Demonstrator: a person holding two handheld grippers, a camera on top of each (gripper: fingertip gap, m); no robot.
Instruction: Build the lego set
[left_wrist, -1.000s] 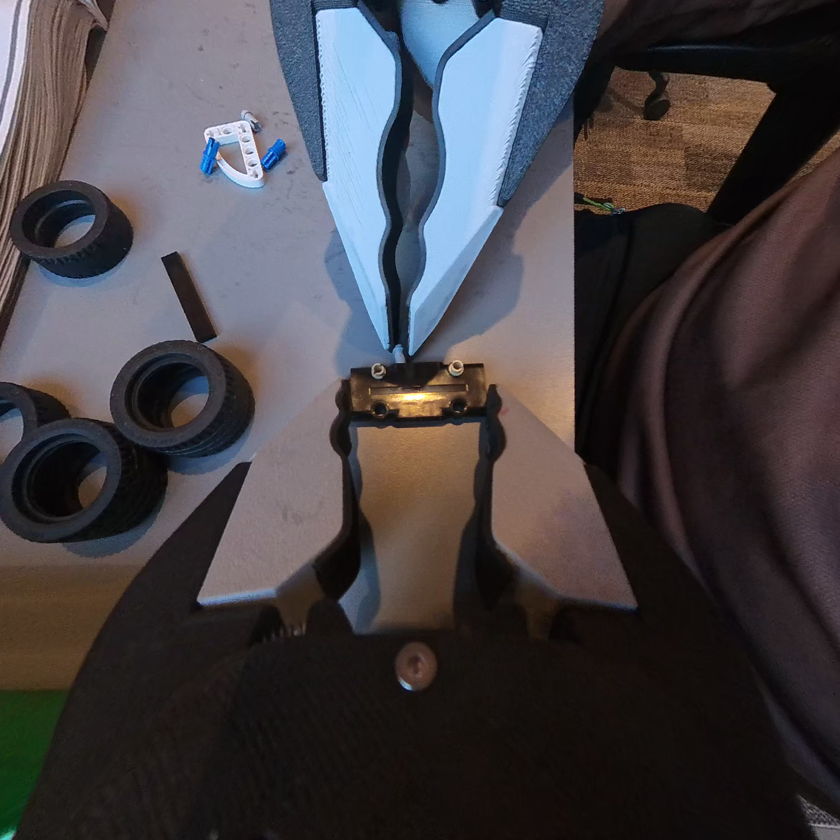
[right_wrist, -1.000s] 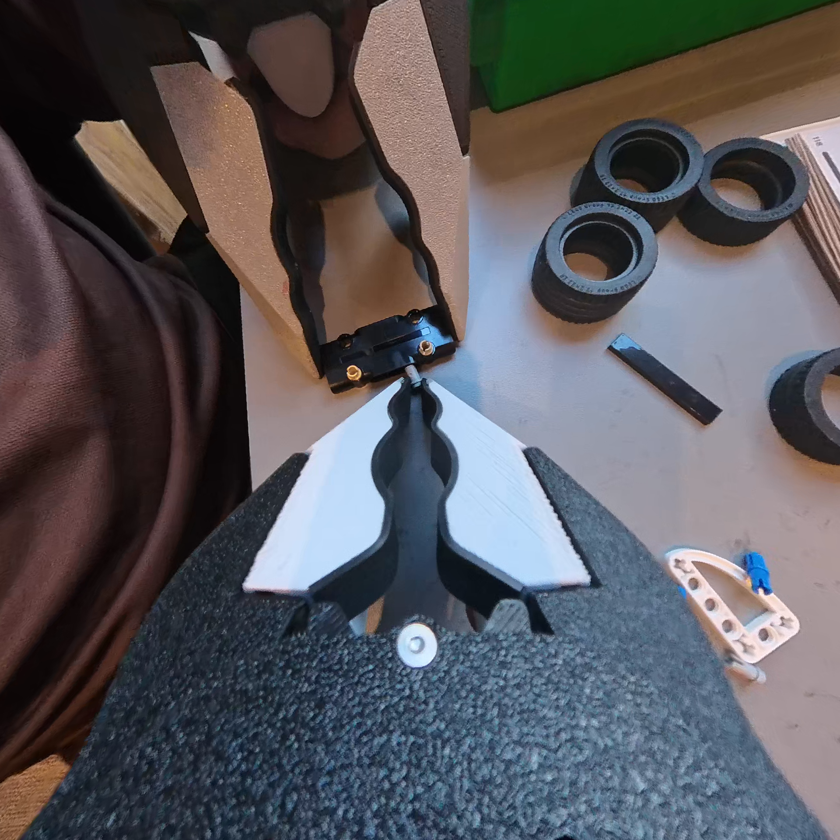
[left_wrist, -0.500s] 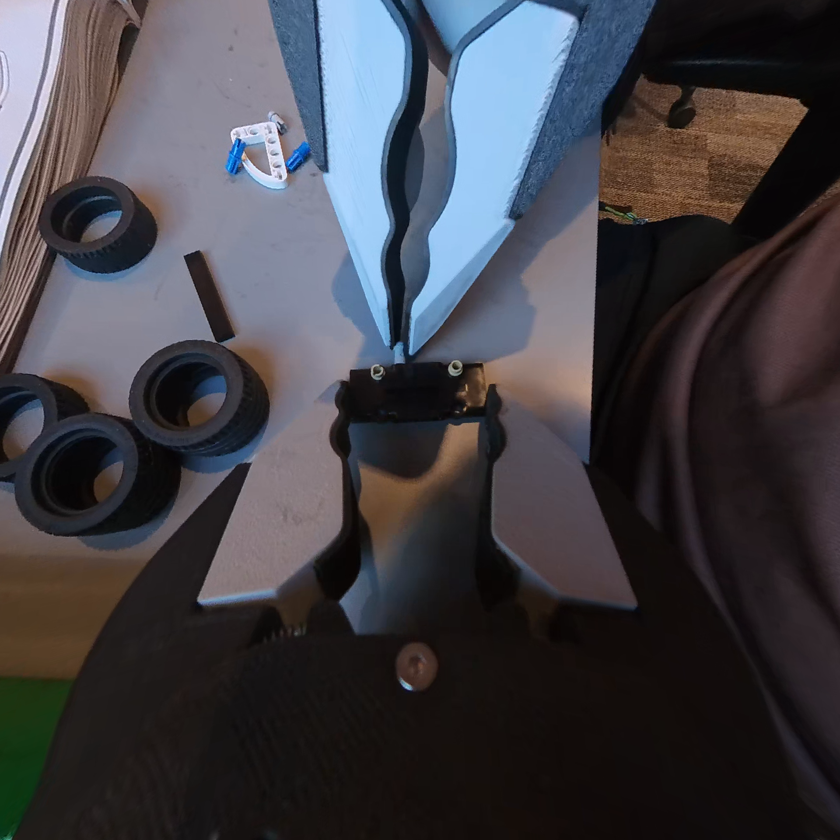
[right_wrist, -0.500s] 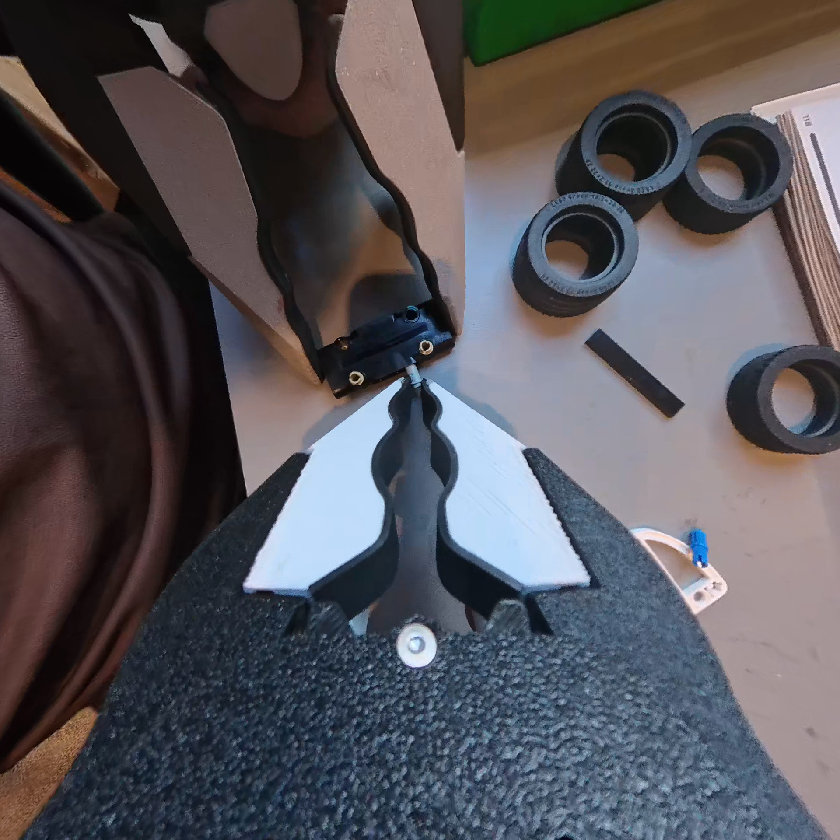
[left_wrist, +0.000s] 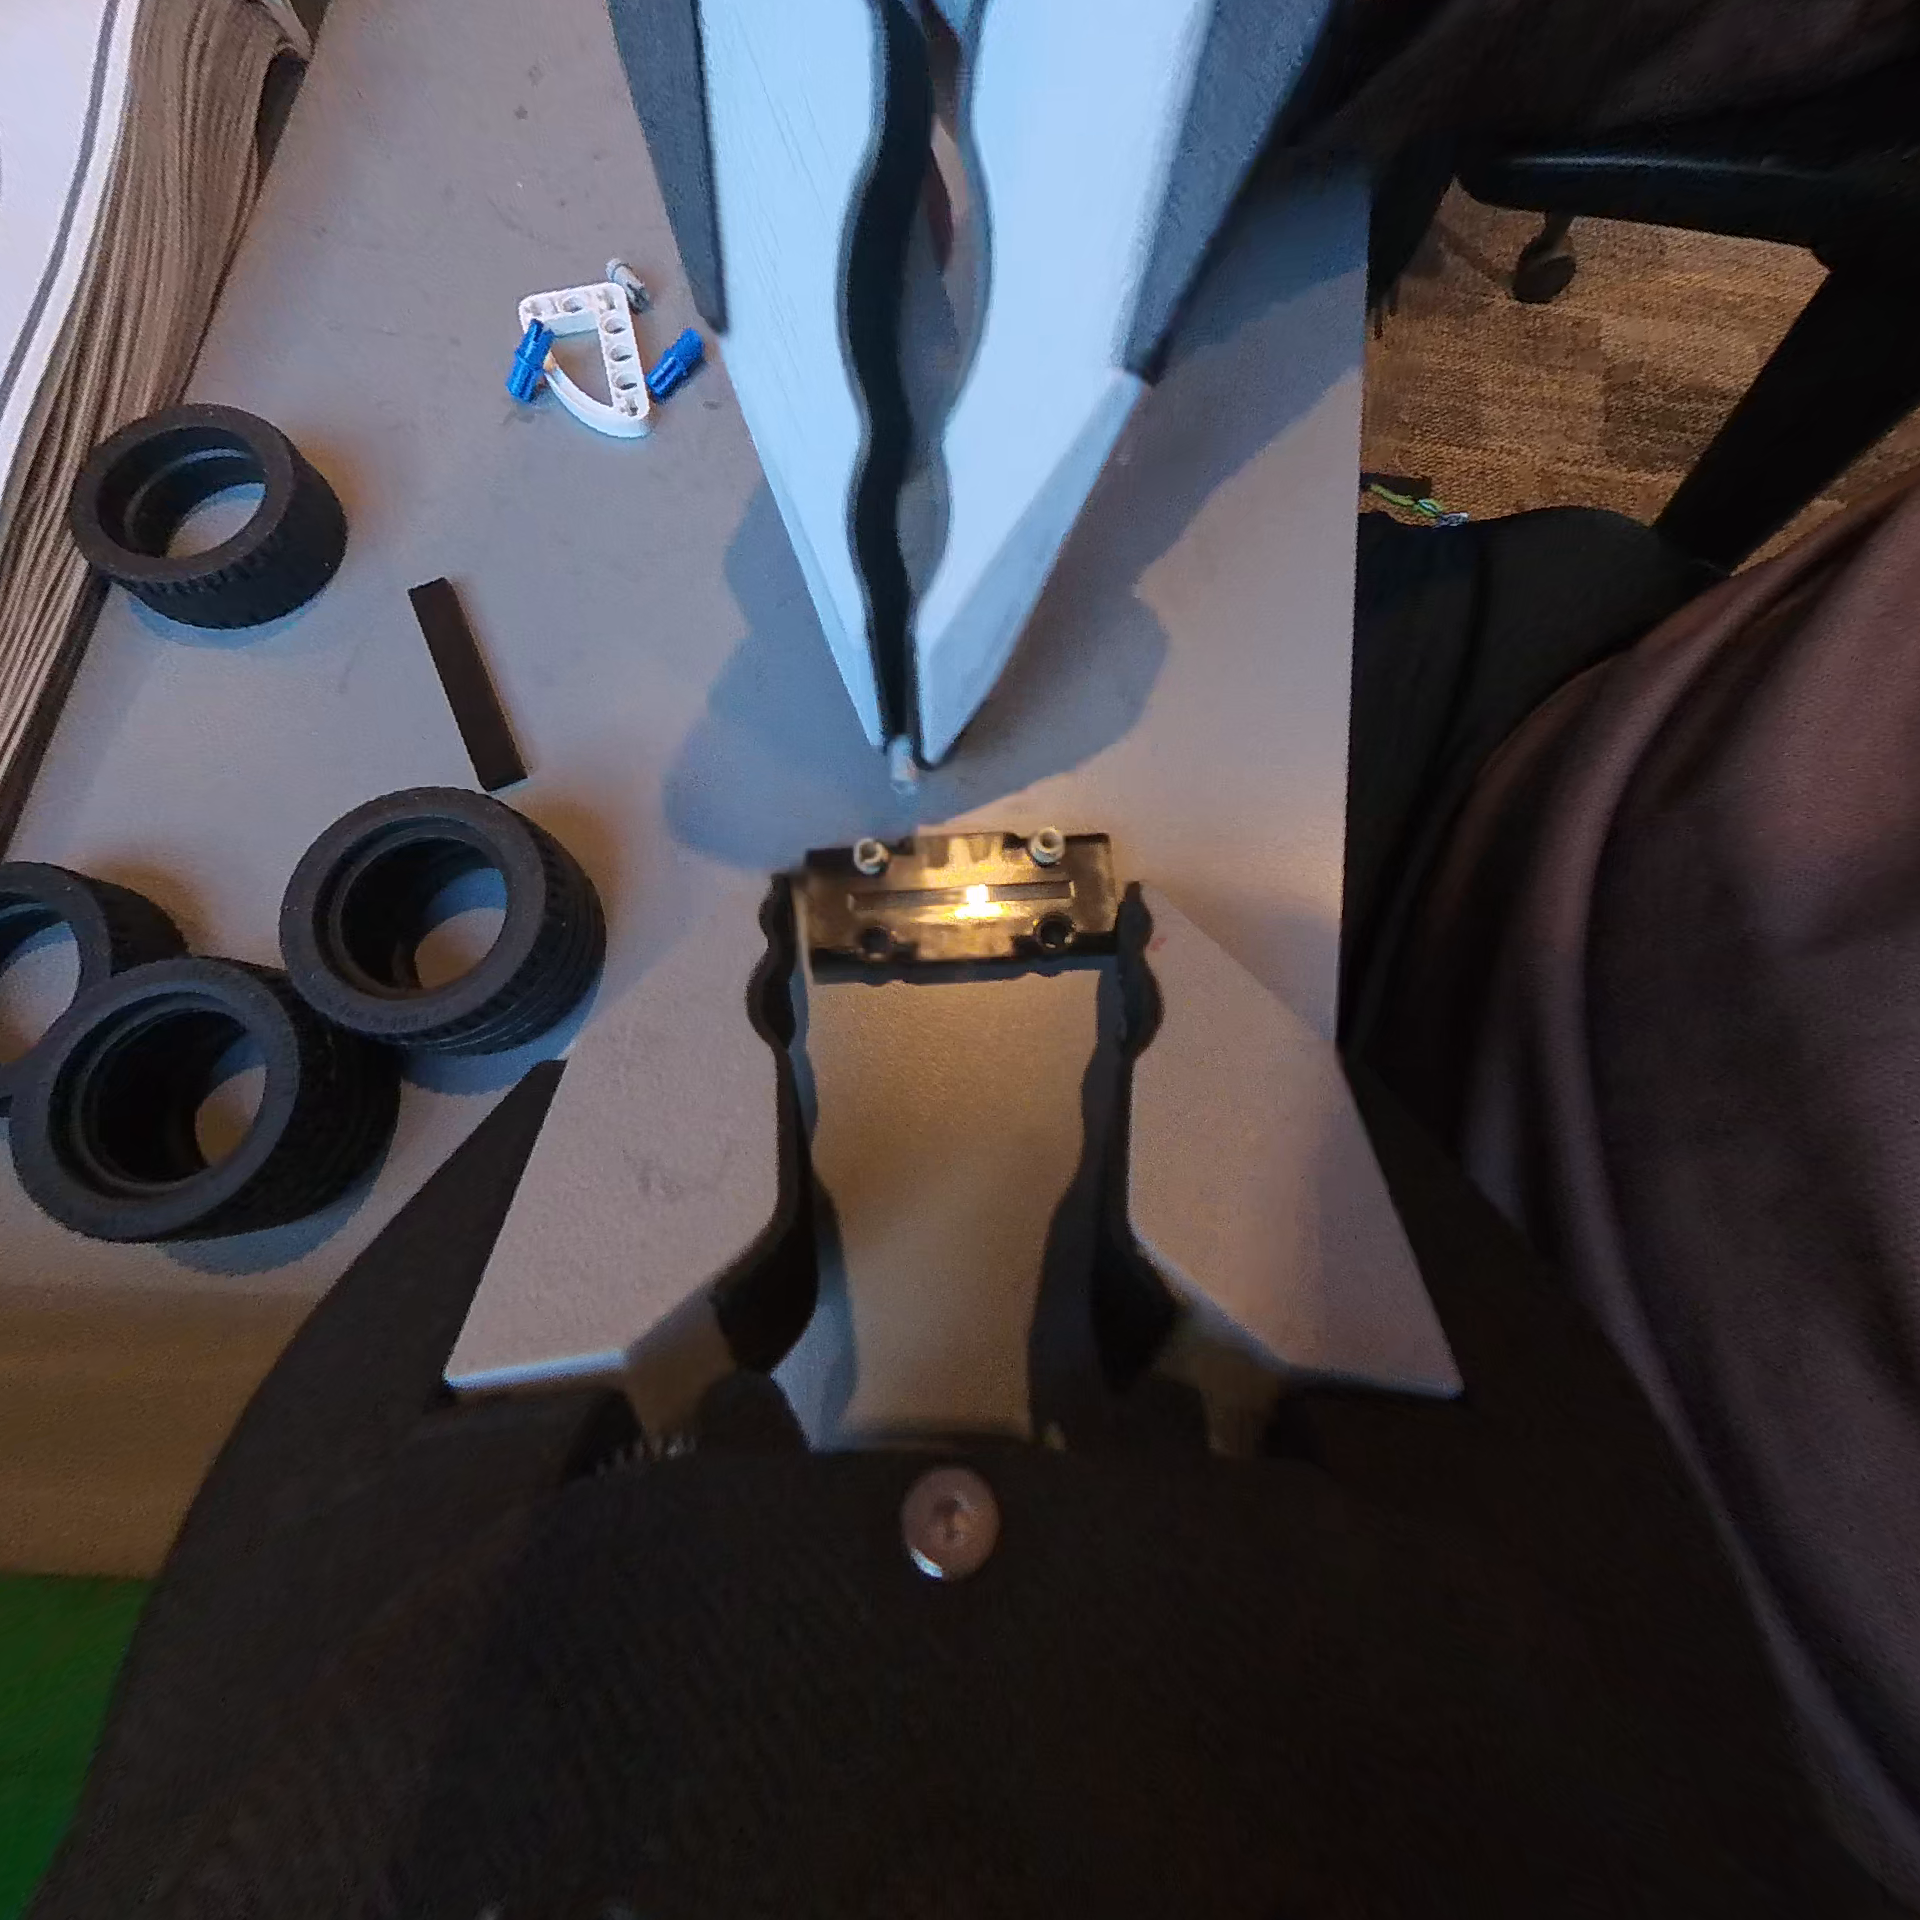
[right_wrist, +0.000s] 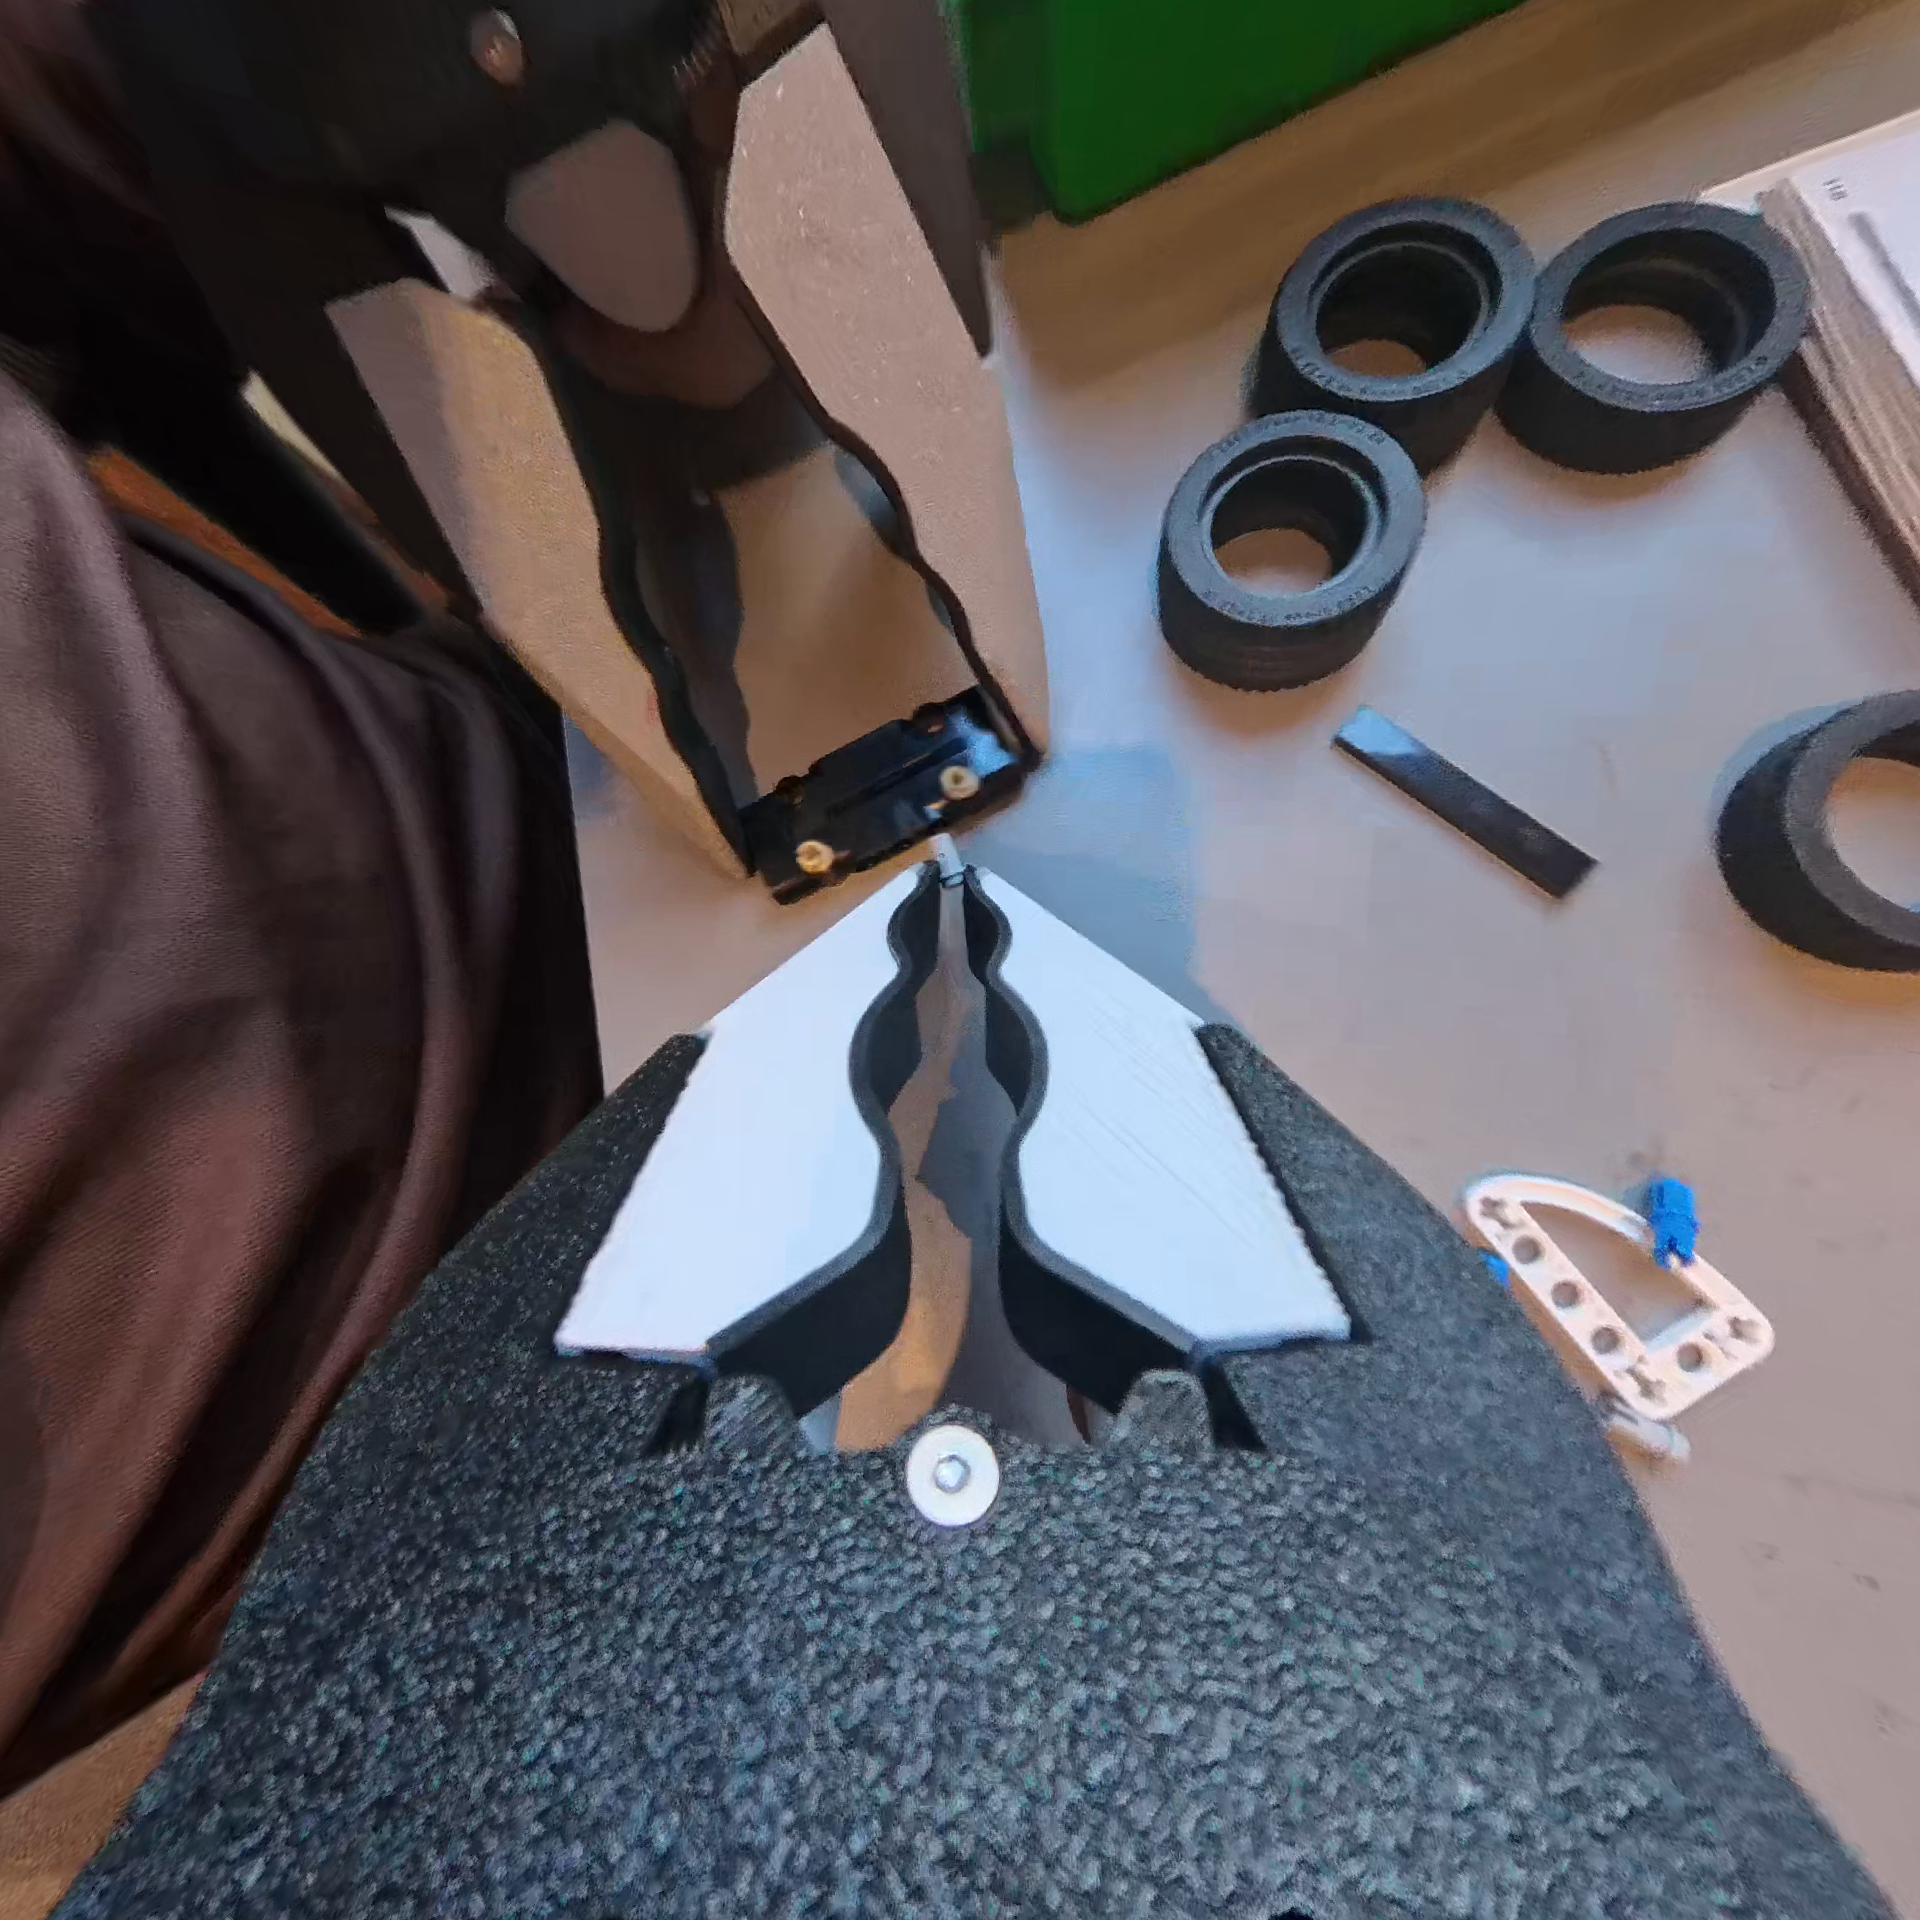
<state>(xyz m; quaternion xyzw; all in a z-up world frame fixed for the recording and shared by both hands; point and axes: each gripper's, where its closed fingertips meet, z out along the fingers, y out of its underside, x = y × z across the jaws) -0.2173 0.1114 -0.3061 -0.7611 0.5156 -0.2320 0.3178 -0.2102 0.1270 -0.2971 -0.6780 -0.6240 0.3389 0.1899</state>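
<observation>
Tyres (left_wrist: 445, 923) left of claws; black strip (left_wrist: 467, 683) between.

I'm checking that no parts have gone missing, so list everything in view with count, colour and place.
Rubber tyres: four, black, three clustered and one apart on the table.
Flat strip piece: one, black, lying between the tyres.
Curved perforated frame piece: one, white with blue pins, lying alone on the table.
Rectangular block with tan pins: one, black, clamped in the left gripper.
Small pin: one, grey, pinched at the right gripper's tips, just short of the block.
Booklet stack: one, pale, at the table edge.
Bin: one, green, beyond the table.
Table: one, grey.
Left gripper: grey fingers.
Right gripper: white fingers.
Person's clothing: dark brown.
</observation>
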